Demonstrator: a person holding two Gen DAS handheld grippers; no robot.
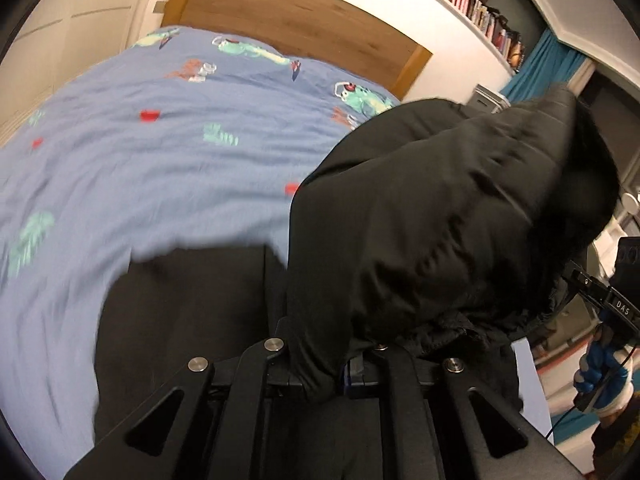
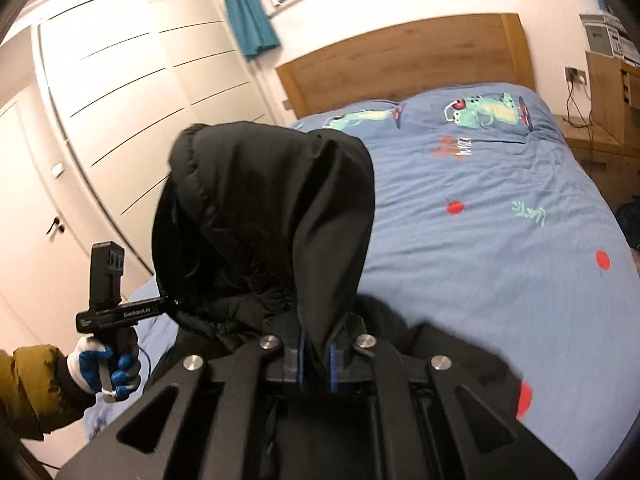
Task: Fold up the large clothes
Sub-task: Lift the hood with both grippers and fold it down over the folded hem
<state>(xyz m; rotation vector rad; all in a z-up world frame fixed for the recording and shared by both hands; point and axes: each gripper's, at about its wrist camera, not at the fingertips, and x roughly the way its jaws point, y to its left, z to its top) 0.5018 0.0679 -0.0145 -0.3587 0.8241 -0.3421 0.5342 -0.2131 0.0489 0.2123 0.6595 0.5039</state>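
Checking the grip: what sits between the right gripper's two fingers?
A bunched fold of the black jacket, pinched between the right gripper's blue pads, seen in the right wrist view.

Matt black padded-cloth jacket; crumpled blue cotton duvet; wooden headboard

The black padded jacket hangs bunched and lifted above the blue patterned bed — its hood flopped open, dark lining showing. The fabric is quilted and slightly glossy, puckered into folds, and its lower part trails down onto the near edge of the bed — crumpled, not flat.
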